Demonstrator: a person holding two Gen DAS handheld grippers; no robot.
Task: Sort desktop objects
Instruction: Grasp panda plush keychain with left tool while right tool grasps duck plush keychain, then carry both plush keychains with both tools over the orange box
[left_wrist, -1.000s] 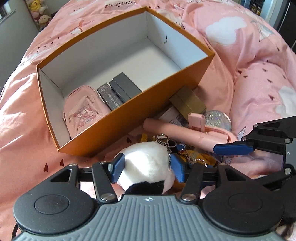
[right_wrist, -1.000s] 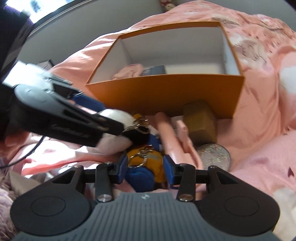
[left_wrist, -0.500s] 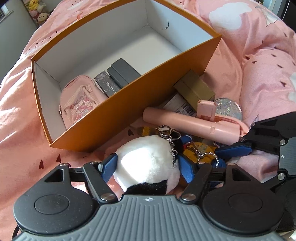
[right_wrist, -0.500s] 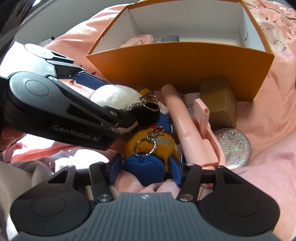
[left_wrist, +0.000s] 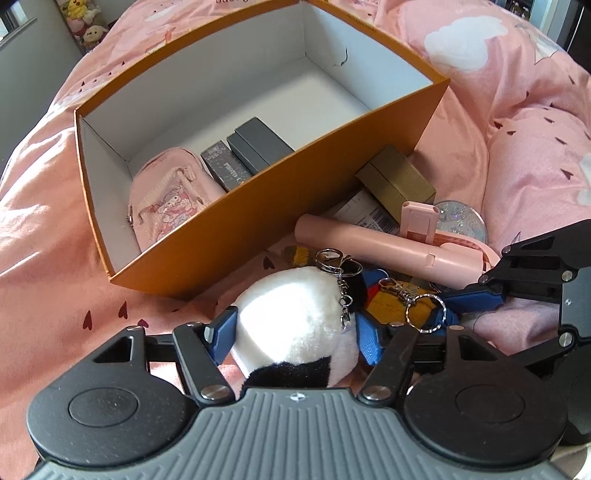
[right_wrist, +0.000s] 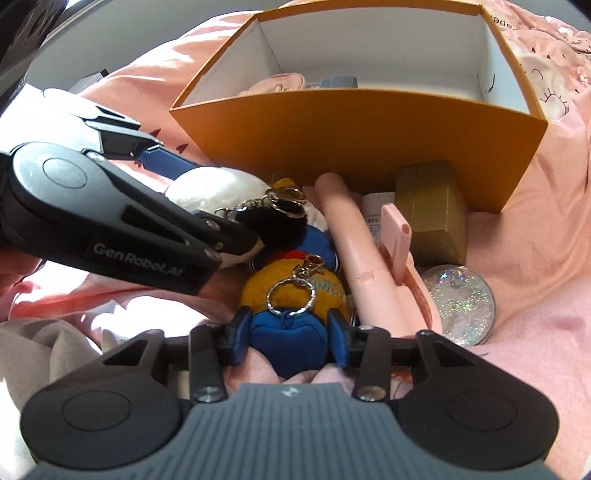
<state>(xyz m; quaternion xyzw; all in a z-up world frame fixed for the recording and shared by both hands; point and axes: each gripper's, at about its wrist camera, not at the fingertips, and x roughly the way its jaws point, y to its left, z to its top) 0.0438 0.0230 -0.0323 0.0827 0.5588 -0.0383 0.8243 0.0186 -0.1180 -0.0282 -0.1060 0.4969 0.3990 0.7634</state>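
Observation:
A white-and-black panda plush keychain (left_wrist: 295, 325) lies on the pink bedding in front of the orange box (left_wrist: 258, 214). My left gripper (left_wrist: 295, 336) is closing on it, and both blue pads touch its sides. Beside it lies a yellow-and-blue plush keychain (right_wrist: 291, 295). My right gripper (right_wrist: 289, 338) is closing on that plush's blue lower end, pads against it. In the right wrist view the left gripper's black body (right_wrist: 110, 221) covers part of the panda (right_wrist: 210, 188). One blue finger of the right gripper (left_wrist: 469, 297) shows in the left wrist view.
The orange box (right_wrist: 369, 147) holds a pink pouch (left_wrist: 166, 206) and two dark slim boxes (left_wrist: 258, 147). A pink folding stick (left_wrist: 369, 243), a gold box (left_wrist: 399, 181) and a glitter disc (left_wrist: 461, 221) lie beside the box's near wall. Rumpled pink bedding surrounds everything.
Both grippers' jaws widened and then narrowed again around their plush keychains. The right gripper sank lower over the yellow-and-blue plush. The left gripper stayed over the panda.

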